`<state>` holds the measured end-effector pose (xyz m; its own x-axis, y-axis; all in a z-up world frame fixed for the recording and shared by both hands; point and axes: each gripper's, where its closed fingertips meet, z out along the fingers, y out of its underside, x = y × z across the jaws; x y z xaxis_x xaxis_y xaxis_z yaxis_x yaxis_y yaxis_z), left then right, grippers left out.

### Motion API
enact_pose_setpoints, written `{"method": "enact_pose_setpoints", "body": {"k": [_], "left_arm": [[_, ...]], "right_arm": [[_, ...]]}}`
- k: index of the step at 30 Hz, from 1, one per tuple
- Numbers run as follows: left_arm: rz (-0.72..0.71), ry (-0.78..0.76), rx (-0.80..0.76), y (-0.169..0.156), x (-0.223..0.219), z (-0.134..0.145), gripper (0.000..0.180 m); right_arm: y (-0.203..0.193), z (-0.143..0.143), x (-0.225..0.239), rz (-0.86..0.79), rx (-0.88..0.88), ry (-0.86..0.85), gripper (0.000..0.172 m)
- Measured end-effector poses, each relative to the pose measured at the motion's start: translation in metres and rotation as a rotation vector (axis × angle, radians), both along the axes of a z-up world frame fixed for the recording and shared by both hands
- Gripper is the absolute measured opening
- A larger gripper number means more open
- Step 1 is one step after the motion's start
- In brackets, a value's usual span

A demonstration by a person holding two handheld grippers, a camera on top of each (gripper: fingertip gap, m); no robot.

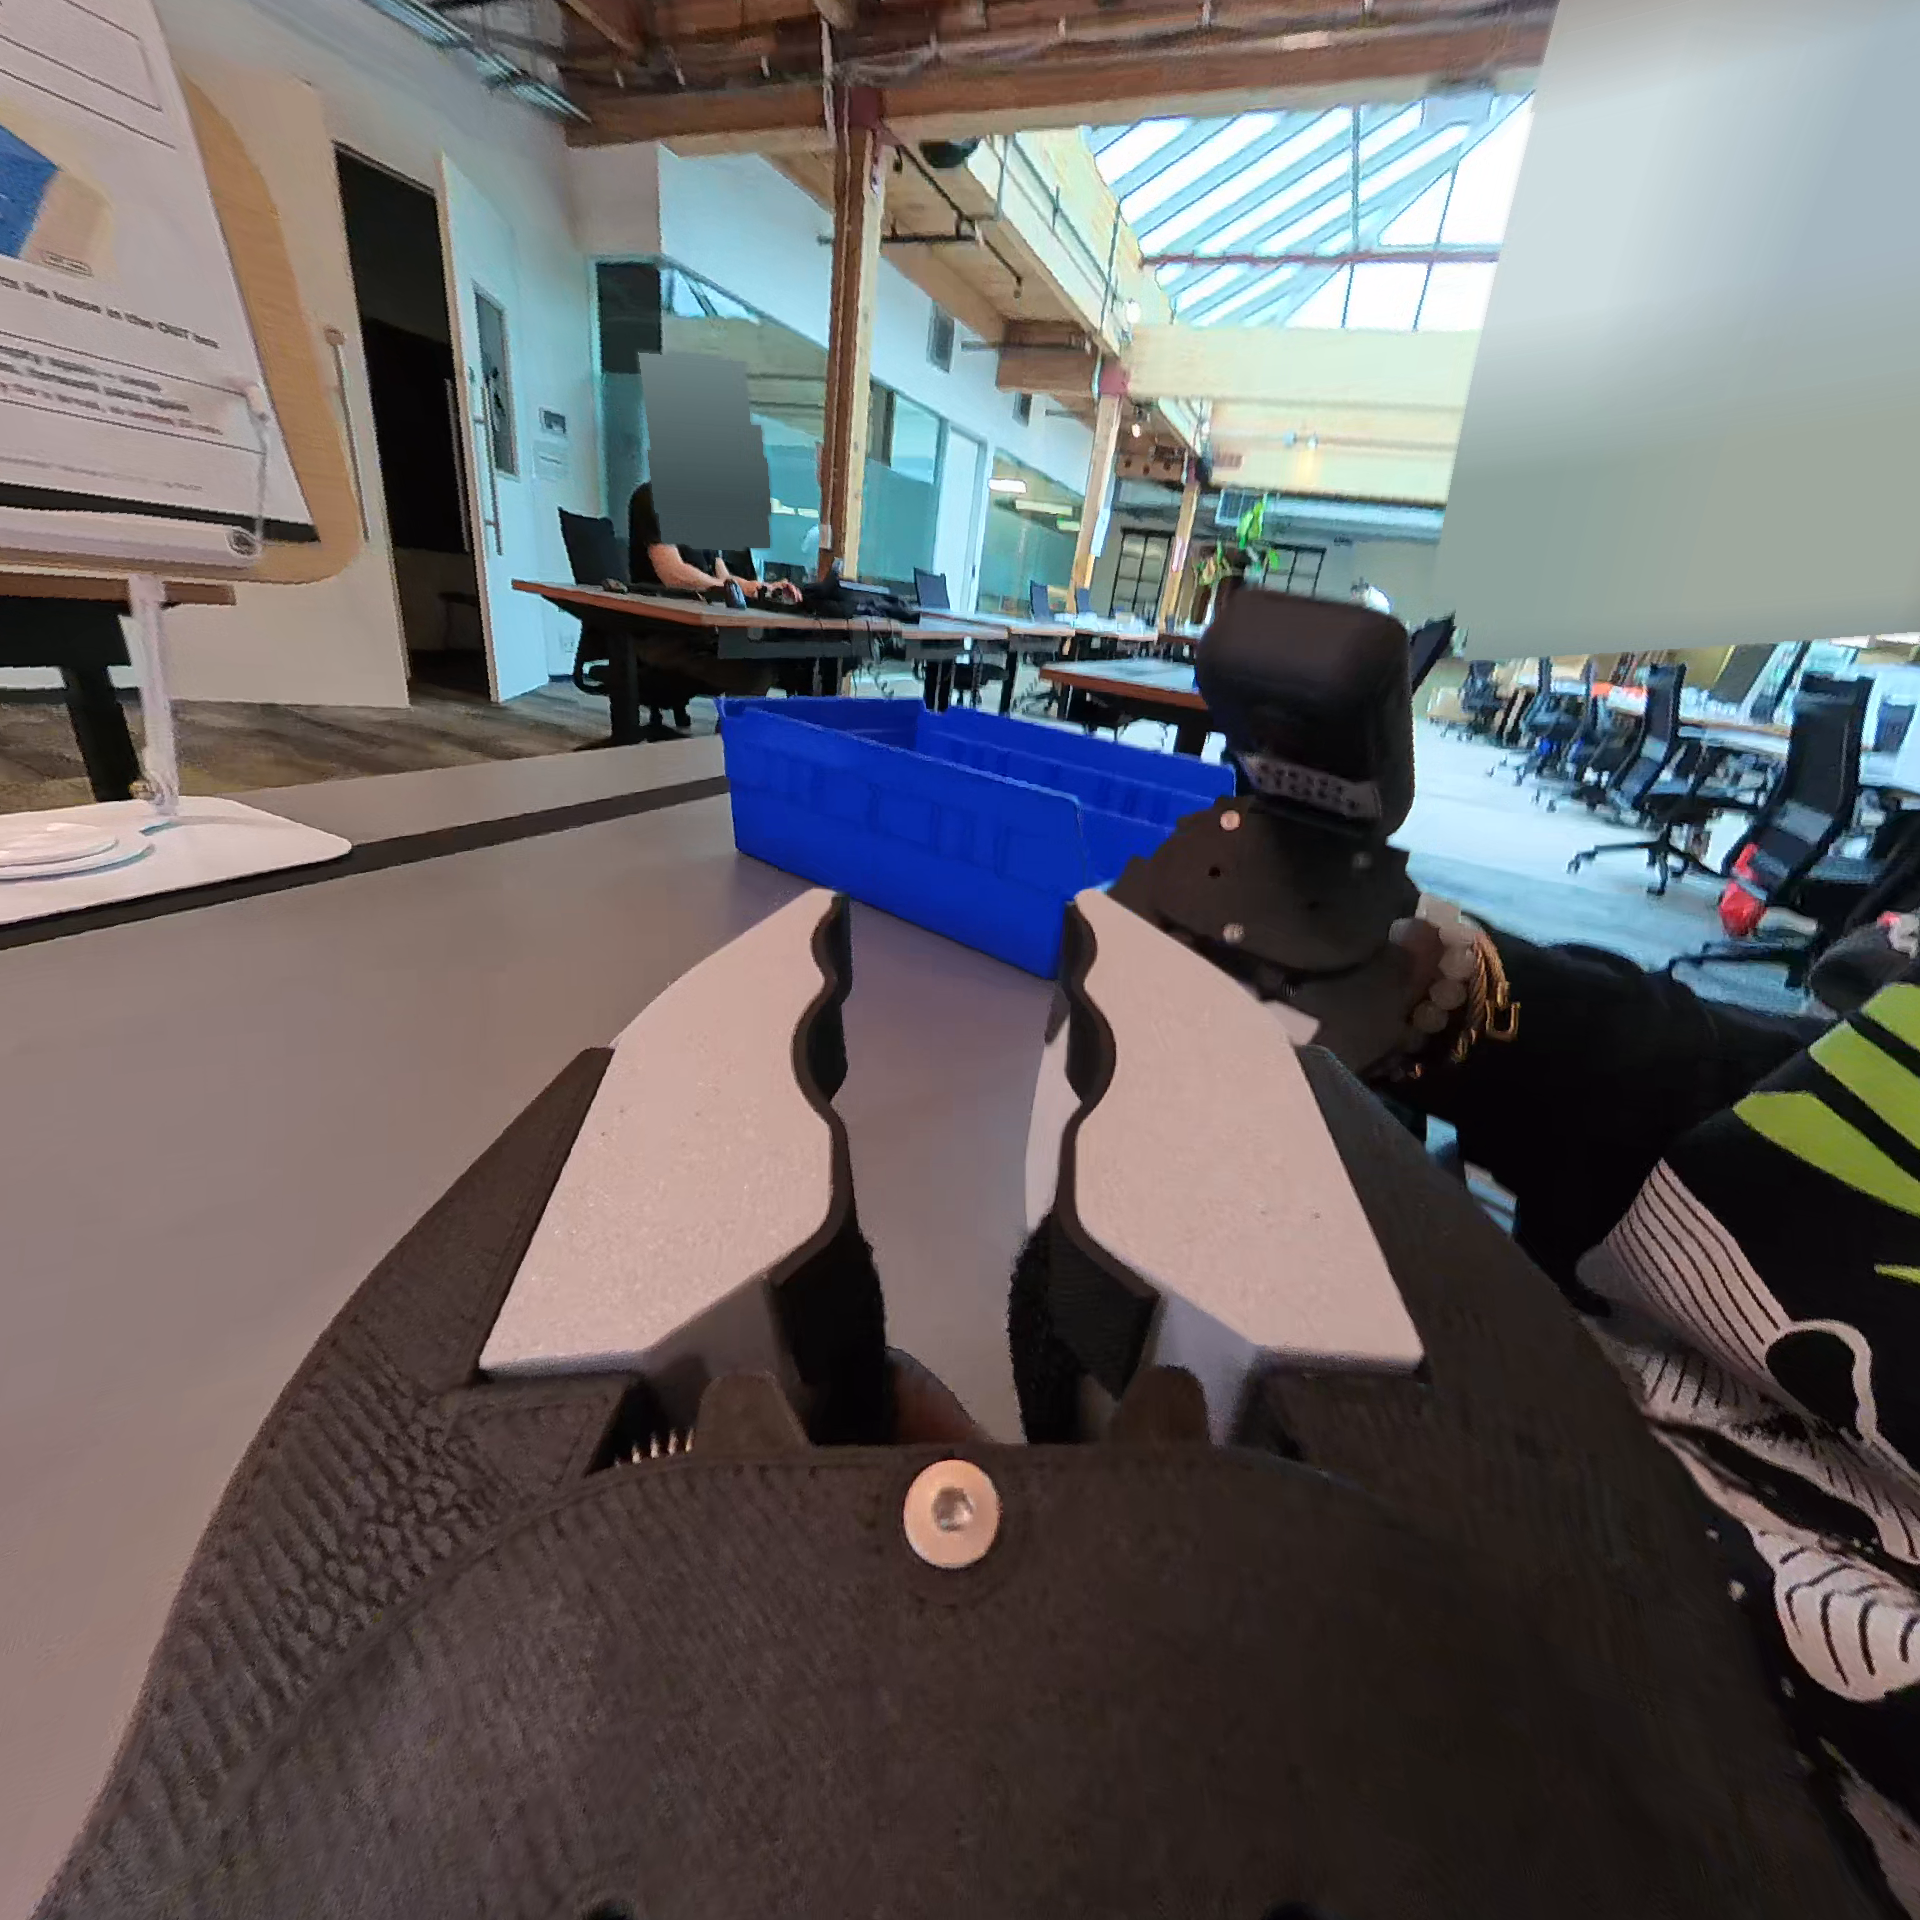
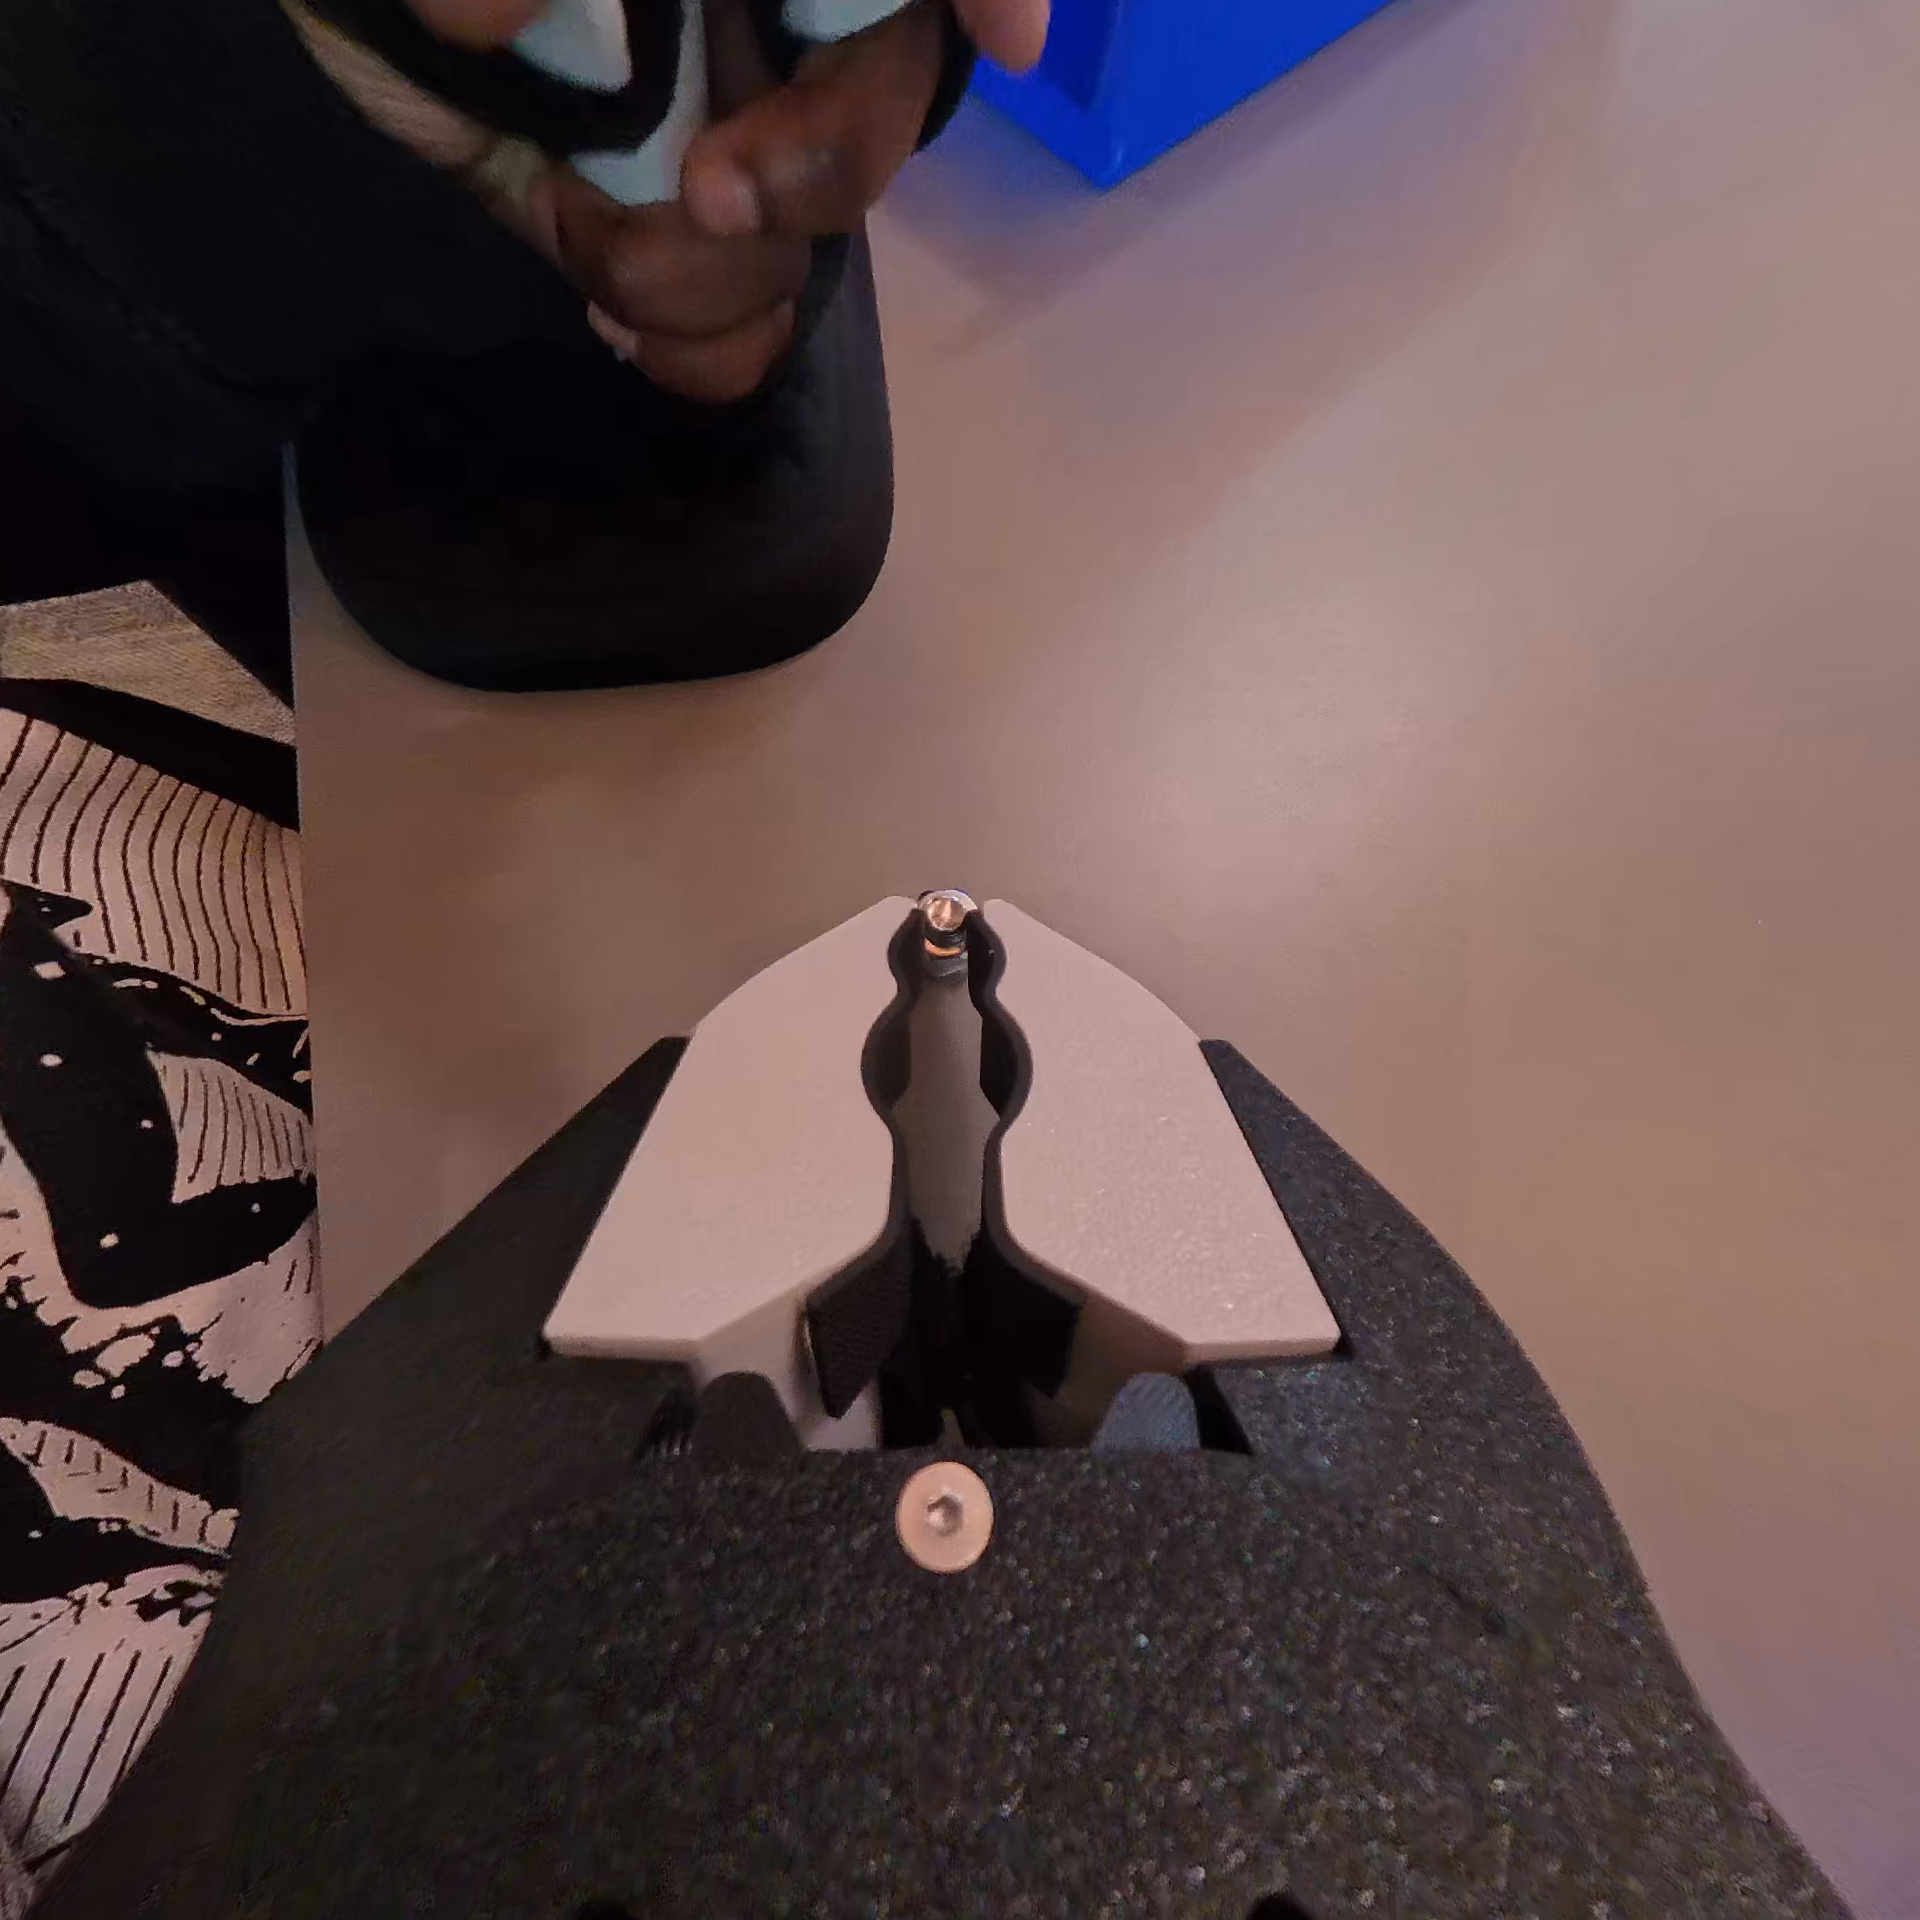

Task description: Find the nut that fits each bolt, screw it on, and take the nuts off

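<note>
Small shiny silver bolt (image 2: 940,920), round slotted head up, pinched in right claw (image 2: 943,914) tips over grey bench (image 2: 1351,623), left claw (image 1: 956,935) spread, bare

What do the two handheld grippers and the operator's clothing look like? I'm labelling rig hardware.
Each gripper has pale grey fingers with wavy black inner pads, set in a textured black body with a silver screw. The person wears black sleeves, beaded bracelets and a black-and-white patterned garment.
</note>
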<state>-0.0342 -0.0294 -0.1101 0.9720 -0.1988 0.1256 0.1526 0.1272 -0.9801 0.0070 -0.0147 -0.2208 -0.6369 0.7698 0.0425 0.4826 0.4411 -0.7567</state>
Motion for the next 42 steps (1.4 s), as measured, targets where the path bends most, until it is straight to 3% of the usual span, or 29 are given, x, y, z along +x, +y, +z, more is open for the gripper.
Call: {"method": "enact_pose_setpoints", "body": {"k": [3, 7, 12, 16, 32, 34, 37, 42], "left_arm": [[-0.002, 0.084, -0.105, 0.008, 0.009, -0.013, 0.048], [0.025, 0.241, -0.230, 0.019, 0.024, -0.029, 0.050], [0.070, 0.276, -0.240, 0.030, 0.040, -0.028, 0.045], [0.144, 0.348, -0.211, 0.035, 0.044, -0.025, 0.035], [0.089, 0.296, -0.186, 0.035, 0.051, -0.025, 0.015], [0.046, 0.236, -0.153, 0.033, 0.054, -0.019, 0.015], [-0.023, 0.145, -0.113, 0.031, 0.059, -0.013, 0.015], [-0.108, 0.085, -0.084, 0.031, 0.071, -0.012, 0.015]], "right_arm": [[0.008, 0.022, -0.002, -0.034, -0.058, 0.048, 0.008], [0.015, 0.071, 0.001, -0.046, -0.162, 0.143, 0.008], [0.007, 0.108, 0.007, -0.015, -0.213, 0.218, 0.008], [0.004, 0.112, 0.006, -0.030, -0.206, 0.235, 0.008], [-0.003, 0.113, 0.005, -0.015, -0.236, 0.253, 0.008], [-0.004, 0.120, 0.002, -0.026, -0.287, 0.313, 0.018], [-0.011, 0.126, 0.000, -0.045, -0.400, 0.374, 0.052], [-0.017, 0.119, -0.008, -0.094, -0.449, 0.411, 0.058]]}}
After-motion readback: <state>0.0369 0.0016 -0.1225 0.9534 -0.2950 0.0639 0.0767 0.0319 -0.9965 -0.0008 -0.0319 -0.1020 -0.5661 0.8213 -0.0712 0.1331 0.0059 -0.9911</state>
